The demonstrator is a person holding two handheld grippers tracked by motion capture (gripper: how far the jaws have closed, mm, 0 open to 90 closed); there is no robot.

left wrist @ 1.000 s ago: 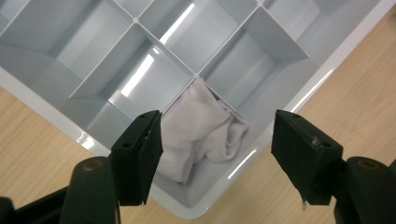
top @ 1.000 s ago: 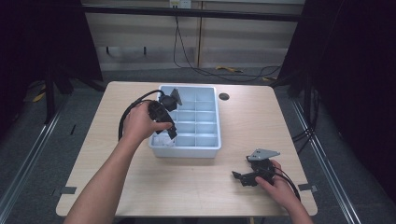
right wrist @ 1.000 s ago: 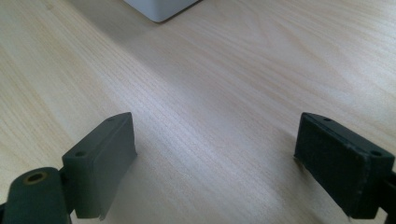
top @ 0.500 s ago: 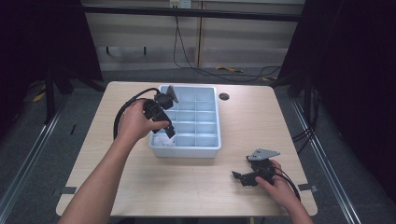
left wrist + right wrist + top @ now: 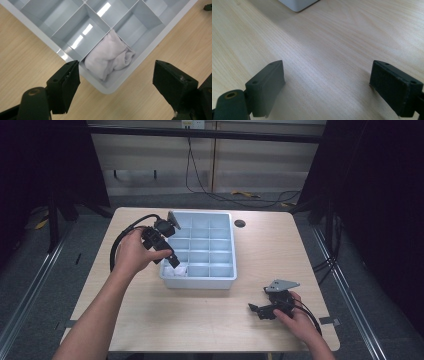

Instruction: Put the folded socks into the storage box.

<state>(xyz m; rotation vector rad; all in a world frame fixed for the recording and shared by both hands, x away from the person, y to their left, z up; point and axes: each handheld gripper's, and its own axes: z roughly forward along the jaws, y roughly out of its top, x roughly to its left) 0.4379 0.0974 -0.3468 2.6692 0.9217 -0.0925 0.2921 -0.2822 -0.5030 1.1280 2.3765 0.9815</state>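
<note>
A grey compartment tray point(image 5: 220, 282) point(image 5: 110, 90) sits mid-table. A crumpled white cloth point(image 5: 110, 56) point(image 5: 178, 271) lies in its near-left corner cell. My left gripper point(image 5: 172, 261) point(image 5: 116, 82) hangs just above that corner, jaws wide open with nothing between them, the cloth below the gap. My right gripper point(image 5: 256, 310) point(image 5: 327, 87) rests low over bare wood near the table's front right, jaws open and empty. A corner of the tray point(image 5: 298, 5) peeks in at the top of the right gripper view.
The other tray cells look empty. A black cable point(image 5: 120, 245) loops from the left gripper over the table's left side. A round dark hole point(image 5: 240, 223) sits in the tabletop behind the tray. Bare wood lies in front of the tray.
The left hand and gripper have drawn slightly back and left from the tray's near-left corner. The right gripper has stayed put.
</note>
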